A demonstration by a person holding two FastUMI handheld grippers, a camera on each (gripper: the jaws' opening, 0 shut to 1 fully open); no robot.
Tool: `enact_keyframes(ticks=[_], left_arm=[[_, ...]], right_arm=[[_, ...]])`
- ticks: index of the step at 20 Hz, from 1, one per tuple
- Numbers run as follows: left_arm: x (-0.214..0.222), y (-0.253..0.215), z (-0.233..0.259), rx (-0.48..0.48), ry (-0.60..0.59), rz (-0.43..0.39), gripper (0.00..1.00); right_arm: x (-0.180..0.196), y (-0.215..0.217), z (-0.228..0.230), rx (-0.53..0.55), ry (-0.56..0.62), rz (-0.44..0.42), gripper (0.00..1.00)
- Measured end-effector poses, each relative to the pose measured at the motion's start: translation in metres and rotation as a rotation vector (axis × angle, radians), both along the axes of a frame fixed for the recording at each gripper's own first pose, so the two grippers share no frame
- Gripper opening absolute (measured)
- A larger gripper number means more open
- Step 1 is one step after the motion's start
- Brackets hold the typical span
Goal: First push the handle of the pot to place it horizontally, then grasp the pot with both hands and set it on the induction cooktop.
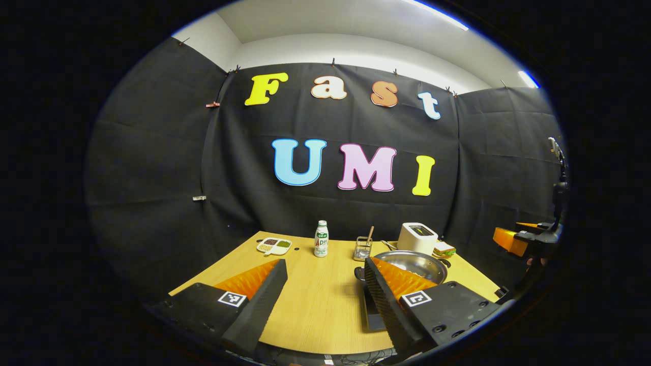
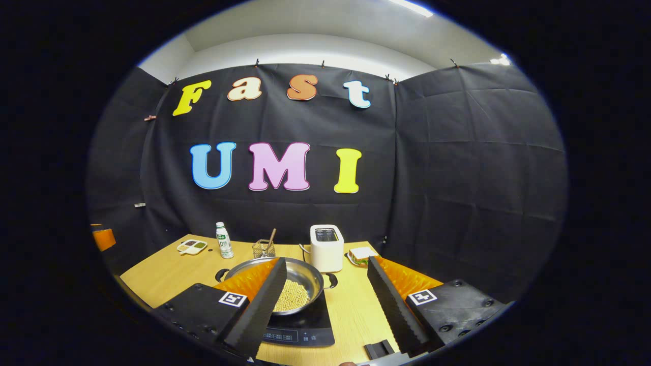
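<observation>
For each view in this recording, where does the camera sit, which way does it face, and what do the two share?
Left gripper view: rides on the left hand-held gripper, held above the table's near edge, facing the back wall; its open fingers frame the bottle; the other gripper shows at far right.
Right gripper view: rides on the right hand-held gripper, facing the same wall; open fingers frame the pot on the induction cooktop.
Shared: pot, bottle, toaster, sandwich.

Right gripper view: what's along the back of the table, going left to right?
Snack tray → bottle → wire basket → toaster → sandwich.
</observation>
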State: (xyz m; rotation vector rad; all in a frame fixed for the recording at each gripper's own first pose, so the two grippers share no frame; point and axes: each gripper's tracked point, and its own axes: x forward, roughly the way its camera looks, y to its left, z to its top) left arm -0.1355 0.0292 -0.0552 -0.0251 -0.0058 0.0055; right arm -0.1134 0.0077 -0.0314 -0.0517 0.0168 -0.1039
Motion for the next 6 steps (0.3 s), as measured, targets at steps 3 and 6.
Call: enact_keyframes(ticks=[3,6], left_arm=[[0.0011,0.0015,-0.0004,0.012,0.004,-0.003,0.97],[0.0012,0.0036,0.0023,0.019,0.0,0.002,0.95]], right_arm=[[-0.0032,0.0032,-0.0034,0.003,0.012,0.006,0.99],[-0.005,0.0044,-0.0038,0.001,0.014,0.008,0.99]])
